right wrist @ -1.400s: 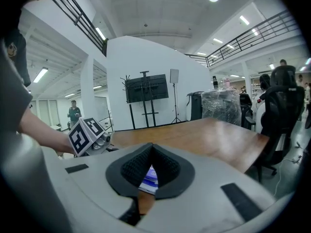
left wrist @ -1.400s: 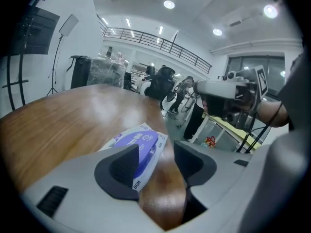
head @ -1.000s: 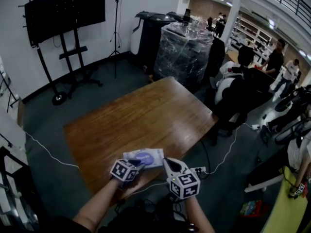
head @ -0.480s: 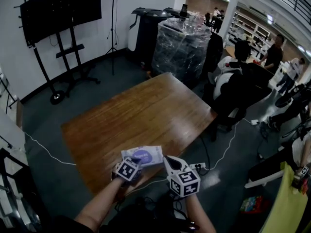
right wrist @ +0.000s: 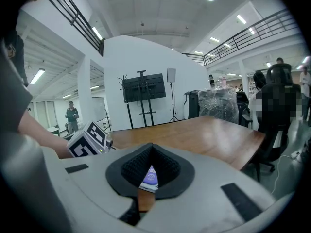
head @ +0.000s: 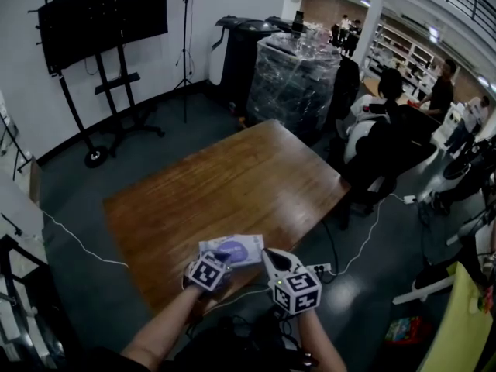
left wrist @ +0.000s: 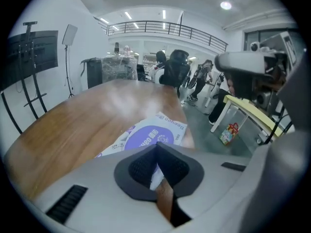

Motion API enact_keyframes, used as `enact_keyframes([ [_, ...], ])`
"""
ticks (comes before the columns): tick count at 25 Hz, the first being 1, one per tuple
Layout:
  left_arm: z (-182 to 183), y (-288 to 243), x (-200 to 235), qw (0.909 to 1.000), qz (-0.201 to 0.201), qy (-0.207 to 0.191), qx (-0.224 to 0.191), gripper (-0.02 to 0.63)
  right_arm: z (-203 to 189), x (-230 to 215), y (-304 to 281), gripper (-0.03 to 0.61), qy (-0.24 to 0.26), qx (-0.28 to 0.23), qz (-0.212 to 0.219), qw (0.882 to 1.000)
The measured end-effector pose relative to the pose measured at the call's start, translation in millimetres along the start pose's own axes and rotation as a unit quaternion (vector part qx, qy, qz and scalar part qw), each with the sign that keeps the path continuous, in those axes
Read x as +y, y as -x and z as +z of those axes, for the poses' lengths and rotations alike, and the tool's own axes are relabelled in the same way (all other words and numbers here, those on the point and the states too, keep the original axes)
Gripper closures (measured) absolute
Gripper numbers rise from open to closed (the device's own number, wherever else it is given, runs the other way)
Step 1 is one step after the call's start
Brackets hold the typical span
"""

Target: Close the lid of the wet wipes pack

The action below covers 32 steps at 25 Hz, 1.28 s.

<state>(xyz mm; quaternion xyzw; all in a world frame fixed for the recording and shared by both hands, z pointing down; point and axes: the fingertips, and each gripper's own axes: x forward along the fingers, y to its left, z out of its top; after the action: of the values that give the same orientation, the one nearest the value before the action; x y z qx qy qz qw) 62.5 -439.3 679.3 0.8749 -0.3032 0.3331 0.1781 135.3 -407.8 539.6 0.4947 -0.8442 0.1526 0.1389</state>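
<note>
A white wet wipes pack (head: 235, 249) with a purple oval label lies flat near the front edge of the wooden table (head: 232, 177). My left gripper (head: 220, 259) is shut, its tips over the pack's near left end; in the left gripper view the pack (left wrist: 150, 136) lies just beyond the closed tips (left wrist: 158, 146). Nothing shows between those jaws. My right gripper (head: 268, 256) hovers by the pack's right end, jaws together. In the right gripper view, a sliver of the pack (right wrist: 149, 177) shows under the closed tips (right wrist: 152, 145), and the left gripper's marker cube (right wrist: 90, 141) is at the left.
Black office chairs (head: 376, 157) and seated people crowd the table's right side. A wrapped pallet (head: 298, 76) stands behind it, a screen on a stand (head: 105, 14) at the back left. Cables and a power strip (head: 319, 270) lie on the floor by the table's front right corner.
My left gripper has edged slightly right toward the pack. The right gripper and the pack have stayed where they were.
</note>
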Motion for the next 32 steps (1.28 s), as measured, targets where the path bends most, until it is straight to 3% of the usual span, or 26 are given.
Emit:
enact_keyframes([
  [6,46.7,39.4,-9.1,0.995,-0.01,0.006,-0.099,0.618,29.0,6.7,11.5,0.569,0.001,-0.049,0.007,0.999],
  [9,77.8,70.7,-26.6,0.9844,-0.028,0.008,-0.174,0.618,44.9,15.0,24.0,0.569,0.001,-0.077,0.022,0.997],
  [12,99.0,97.2,-41.4,0.9734,-0.018,0.003,-0.228,0.618,61.9,22.5,38.2,0.569,0.01,-0.103,0.037,0.994],
  [18,124.0,131.0,-80.2,0.9614,-0.009,0.0,-0.275,0.618,75.4,32.7,73.0,0.569,0.035,-0.121,0.068,0.99],
  [32,153.8,190.2,-183.3,0.9452,-0.015,-0.012,-0.326,0.618,79.2,43.1,169.0,0.569,0.02,-0.177,0.115,0.977],
])
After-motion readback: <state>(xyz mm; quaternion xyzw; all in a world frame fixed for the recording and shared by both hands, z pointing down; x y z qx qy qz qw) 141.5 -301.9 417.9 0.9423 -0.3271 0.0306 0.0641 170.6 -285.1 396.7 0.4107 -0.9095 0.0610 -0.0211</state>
